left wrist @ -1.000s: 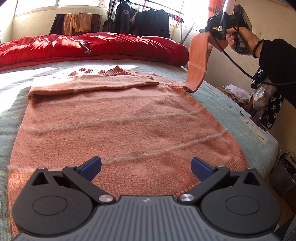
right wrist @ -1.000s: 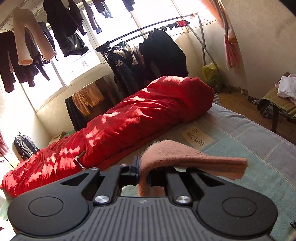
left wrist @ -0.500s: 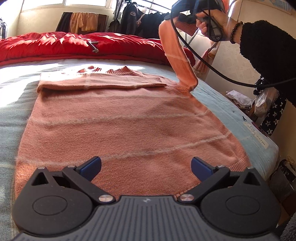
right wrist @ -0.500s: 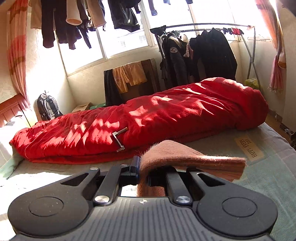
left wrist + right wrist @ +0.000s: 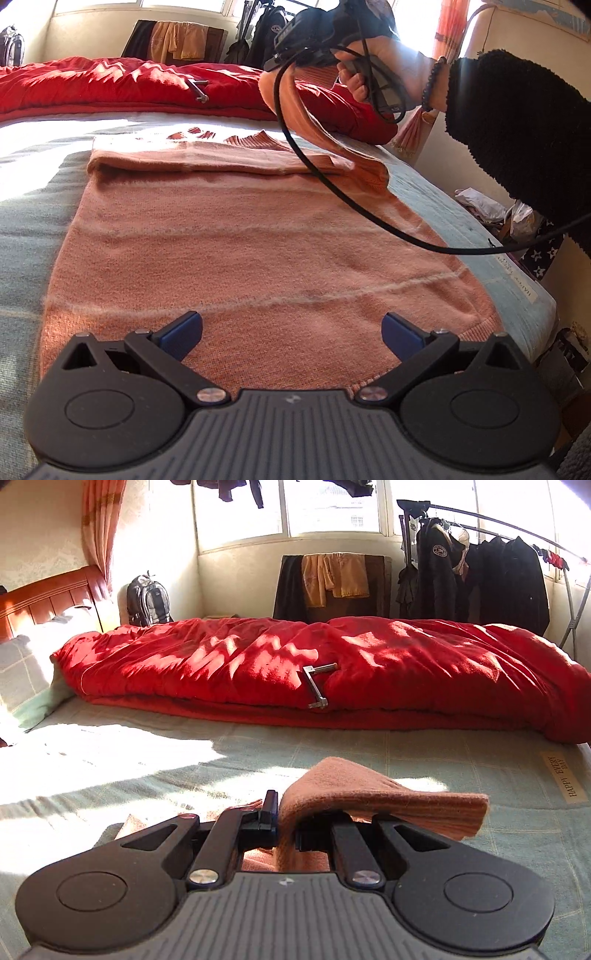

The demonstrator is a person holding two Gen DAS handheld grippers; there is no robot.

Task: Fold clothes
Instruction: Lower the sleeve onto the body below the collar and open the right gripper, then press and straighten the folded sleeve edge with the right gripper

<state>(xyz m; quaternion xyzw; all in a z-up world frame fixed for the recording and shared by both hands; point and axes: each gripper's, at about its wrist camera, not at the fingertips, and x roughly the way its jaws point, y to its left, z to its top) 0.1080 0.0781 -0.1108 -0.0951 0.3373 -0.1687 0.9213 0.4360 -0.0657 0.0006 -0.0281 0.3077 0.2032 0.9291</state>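
A salmon-pink knit sweater (image 5: pixel 240 240) lies flat on the bed, its left sleeve folded across the chest. My left gripper (image 5: pixel 291 332) stands open just above the sweater's hem, nothing between its blue pads. My right gripper (image 5: pixel 286 829) is shut on the cuff end of the sweater's right sleeve (image 5: pixel 373 797), which drapes over its right finger. In the left wrist view the right gripper (image 5: pixel 277 64), held by a person's hand (image 5: pixel 384 62), lifts that sleeve (image 5: pixel 310 125) over the collar area; a black cable (image 5: pixel 332 181) hangs from it.
A red quilt (image 5: pixel 332 664) with a metal crank handle (image 5: pixel 317 683) on it lies along the bed's far side. The pale green bedsheet (image 5: pixel 147 775) surrounds the sweater. A clothes rack (image 5: pixel 480 579) with dark jackets stands by the window. Clutter sits on the floor right of the bed (image 5: pixel 480 206).
The right gripper has carried the sleeve from the bed's right side leftward and lower, over the sweater's top, and its view has rolled level. The left gripper has hardly moved.
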